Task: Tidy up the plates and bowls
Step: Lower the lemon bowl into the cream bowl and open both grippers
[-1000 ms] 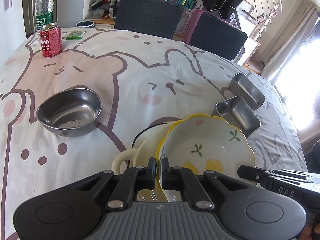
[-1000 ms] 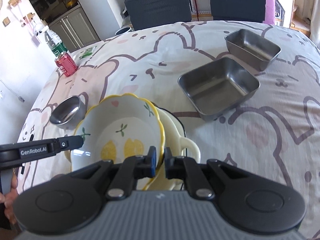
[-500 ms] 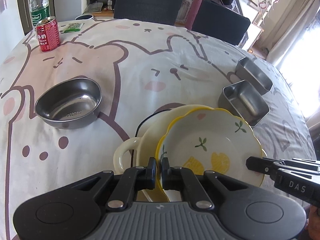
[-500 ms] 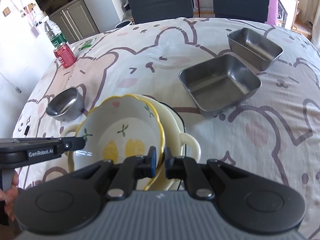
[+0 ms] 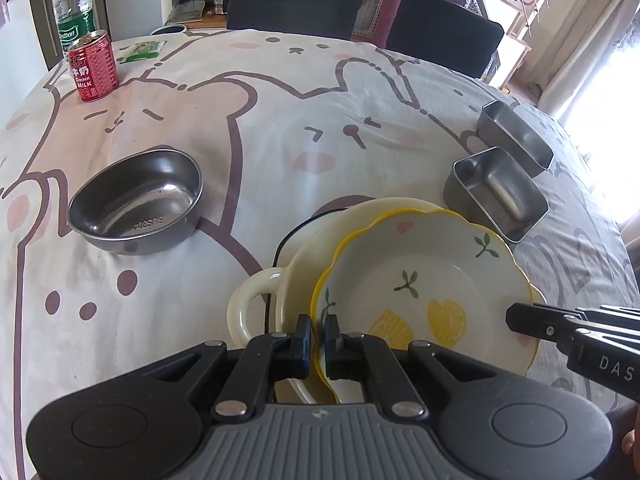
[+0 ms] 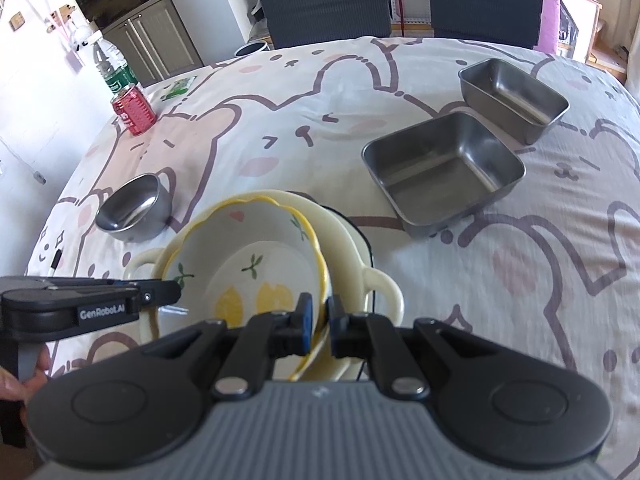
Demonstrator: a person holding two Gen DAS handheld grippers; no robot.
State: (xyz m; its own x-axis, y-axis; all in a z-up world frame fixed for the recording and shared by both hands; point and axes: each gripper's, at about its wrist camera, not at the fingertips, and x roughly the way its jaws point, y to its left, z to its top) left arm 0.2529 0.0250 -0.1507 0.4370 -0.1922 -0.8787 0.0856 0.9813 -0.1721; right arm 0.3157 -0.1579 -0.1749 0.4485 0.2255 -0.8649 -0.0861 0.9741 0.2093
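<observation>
Both grippers clamped on the lemon-print bowl, over the cream handled dish.

We see the left gripper (image 5: 318, 334) pinched on the near-left rim of the lemon-print bowl (image 5: 420, 288), and the right gripper (image 6: 318, 320) pinched on the opposite rim; each shows as a black tip in the other's view. The bowl sits tilted in or just above the cream handled dish (image 5: 296, 252); we cannot tell if they touch. Relative to that dish: round steel bowl (image 5: 136, 200) to its left, apart; square steel tray (image 6: 442, 170) just beyond its right side, a second steel tray (image 6: 514, 98) just behind that one. Red milk can (image 5: 93, 66) and water bottle (image 5: 76, 12) sit far back-left of the dish on the bunny-print tablecloth (image 5: 300, 100).
</observation>
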